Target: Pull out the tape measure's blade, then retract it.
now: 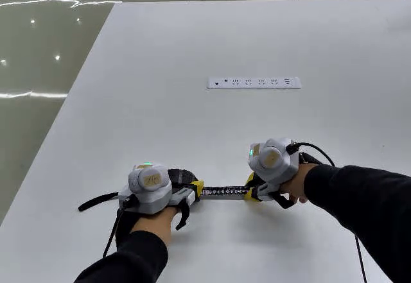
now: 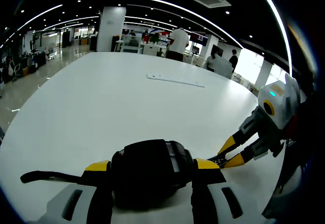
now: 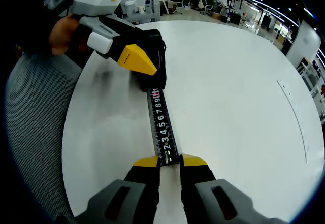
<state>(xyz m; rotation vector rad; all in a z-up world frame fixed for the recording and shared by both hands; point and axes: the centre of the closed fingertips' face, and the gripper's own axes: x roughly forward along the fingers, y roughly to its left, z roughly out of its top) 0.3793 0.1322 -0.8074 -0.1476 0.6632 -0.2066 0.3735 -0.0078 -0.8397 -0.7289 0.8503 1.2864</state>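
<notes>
Low in the head view, left of centre, the left claw (image 1: pixel 194 190) is closed around the black tape measure (image 2: pixel 152 170) on the white tabletop (image 1: pixel 257 33). The right claw (image 3: pixel 170 160) pinches the tip of the blade (image 3: pixel 161 122), which spans the short gap between them. A power strip (image 1: pixel 254 83) lies mid-frame above

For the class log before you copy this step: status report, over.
Left gripper shut on tape measure case. Right gripper shut on blade tip; blade partly out, flat on table. Power strip well clear, nothing in the way.
</notes>
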